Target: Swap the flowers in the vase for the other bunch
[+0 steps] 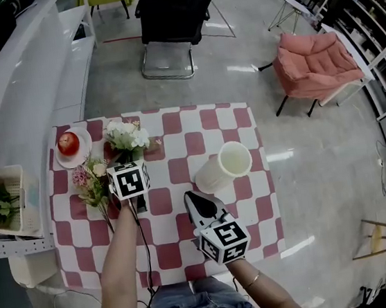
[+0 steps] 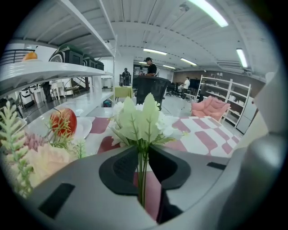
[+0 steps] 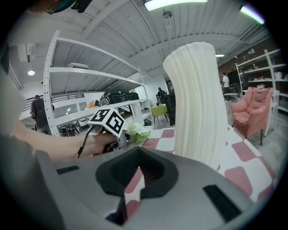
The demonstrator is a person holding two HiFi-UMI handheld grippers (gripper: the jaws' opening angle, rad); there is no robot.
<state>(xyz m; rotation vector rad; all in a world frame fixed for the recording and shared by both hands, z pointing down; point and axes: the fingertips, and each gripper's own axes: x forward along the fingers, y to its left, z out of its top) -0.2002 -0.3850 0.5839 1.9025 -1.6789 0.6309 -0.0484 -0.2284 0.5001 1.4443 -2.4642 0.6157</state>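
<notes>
In the head view the left gripper [image 1: 133,161] is holding the white bunch [image 1: 126,135] left of the empty upright vase [image 1: 221,169], which is standing nearer the right gripper [image 1: 189,198]. In the left gripper view its jaws are pinching the stems [image 2: 142,179], running upright between them. In the right gripper view those jaws are resting together, empty.

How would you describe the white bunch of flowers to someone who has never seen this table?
On the red checkered table, look toward the far left corner, beside the plate with the apple. The white bunch is there, its stems gripped in the left claw; the neighbouring pink bunch lies loose.
</notes>
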